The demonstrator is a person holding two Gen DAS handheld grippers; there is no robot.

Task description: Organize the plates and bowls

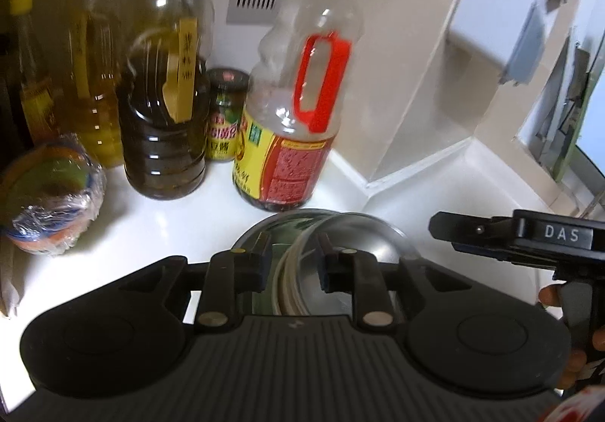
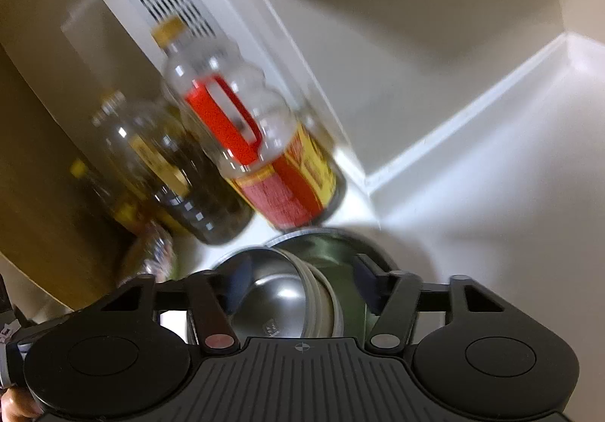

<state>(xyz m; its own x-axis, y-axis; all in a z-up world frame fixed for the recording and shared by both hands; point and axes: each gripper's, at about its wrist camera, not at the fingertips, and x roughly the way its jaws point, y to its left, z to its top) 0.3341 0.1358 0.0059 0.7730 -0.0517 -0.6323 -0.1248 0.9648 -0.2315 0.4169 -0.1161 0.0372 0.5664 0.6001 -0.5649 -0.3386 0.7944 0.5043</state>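
Note:
A stack of steel bowls point(image 1: 355, 244) with a white-rimmed bowl point(image 1: 291, 278) nested in it sits on the white counter in front of both grippers. My left gripper point(image 1: 293, 267) has its jaws partly apart over the stack's rim, with the white rim between the fingers; whether the pads touch it is unclear. In the right wrist view the steel bowls point(image 2: 272, 289) and white-rimmed bowl point(image 2: 321, 301) lie between the wide-open fingers of my right gripper point(image 2: 302, 282). The right gripper point(image 1: 529, 240) also shows at the right of the left wrist view.
Oil bottles point(image 1: 166, 100), a soy sauce bottle with a red handle point(image 1: 298, 112) and a small jar point(image 1: 223, 115) stand just behind the bowls. A plastic-wrapped bowl point(image 1: 53, 195) sits at the left. A wall corner point(image 1: 408, 142) rises at the right.

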